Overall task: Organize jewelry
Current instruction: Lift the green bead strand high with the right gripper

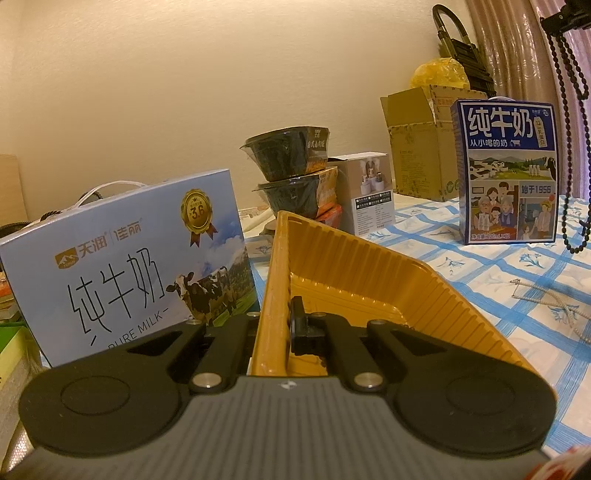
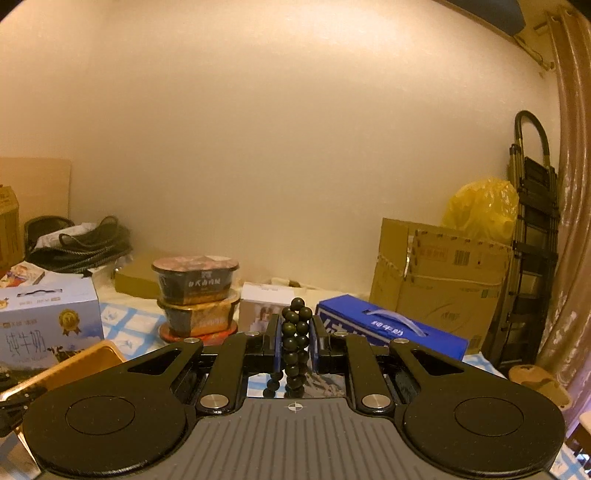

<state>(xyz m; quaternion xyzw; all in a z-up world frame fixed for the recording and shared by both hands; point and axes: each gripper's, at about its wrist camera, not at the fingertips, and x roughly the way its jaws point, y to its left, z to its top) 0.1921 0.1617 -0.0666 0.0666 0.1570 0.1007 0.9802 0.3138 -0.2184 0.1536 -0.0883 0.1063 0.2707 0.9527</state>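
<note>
My left gripper (image 1: 275,325) is shut on the near wall of a yellow plastic tray (image 1: 369,280), which it holds tilted above the table. My right gripper (image 2: 294,341) is shut on a strand of dark beads (image 2: 295,339) and holds it high. In the left wrist view the same dark bead strand (image 1: 569,147) hangs down in long loops at the far right, under the right gripper (image 1: 567,16). A thin pale chain necklace (image 1: 546,301) lies on the blue checked tablecloth (image 1: 480,280) to the right of the tray. The tray's corner also shows in the right wrist view (image 2: 85,360).
A pale blue milk carton (image 1: 125,266) stands left of the tray; a dark blue milk carton (image 1: 508,170) stands at the back right. Stacked black food bowls (image 1: 291,173), a small white box (image 1: 369,192) and cardboard boxes (image 1: 417,147) line the back by the wall.
</note>
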